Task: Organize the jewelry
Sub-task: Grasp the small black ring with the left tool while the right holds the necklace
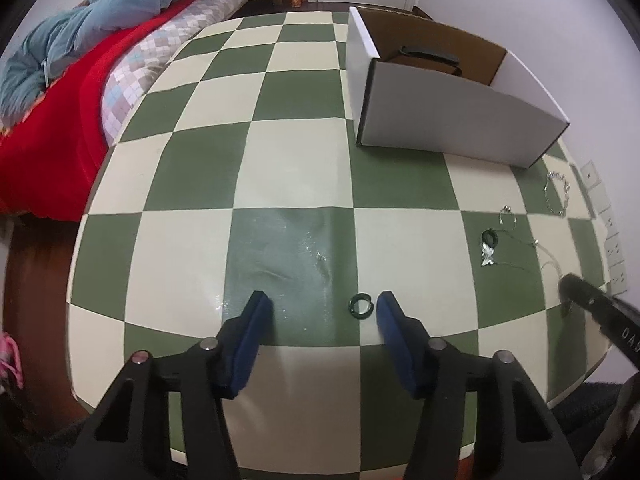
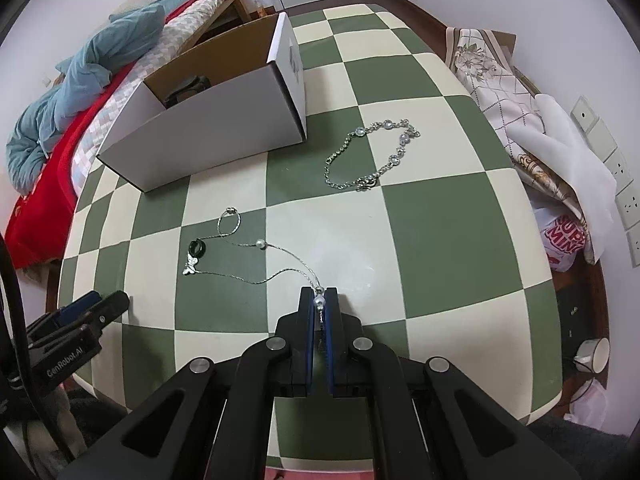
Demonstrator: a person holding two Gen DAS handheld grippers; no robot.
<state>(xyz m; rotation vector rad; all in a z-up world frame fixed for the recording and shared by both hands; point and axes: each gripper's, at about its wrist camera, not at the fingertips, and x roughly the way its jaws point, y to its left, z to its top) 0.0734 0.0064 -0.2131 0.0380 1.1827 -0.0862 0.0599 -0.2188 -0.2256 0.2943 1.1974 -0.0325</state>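
Note:
A small green ring [image 1: 361, 305] lies flat on the checkered table [image 1: 280, 140], between the blue pads of my left gripper [image 1: 323, 300]. It sits close to the right pad [image 1: 390, 320] and far from the left one, so the jaws are open around it. My right gripper [image 2: 319, 292] is shut on a thin silver necklace [image 2: 280, 270] at a pearl bead. The chain trails left to a butterfly pendant [image 2: 190, 268] and a second dark ring [image 2: 197, 249]. A silver bracelet [image 2: 372, 156] lies further back.
An open white cardboard box [image 2: 208, 136] with a black item [image 2: 188, 86] inside stands at the back of the table. A bed with a red cover [image 1: 60, 120] borders the left edge. Folded fabric and bags [image 2: 520, 120] are piled along the right edge.

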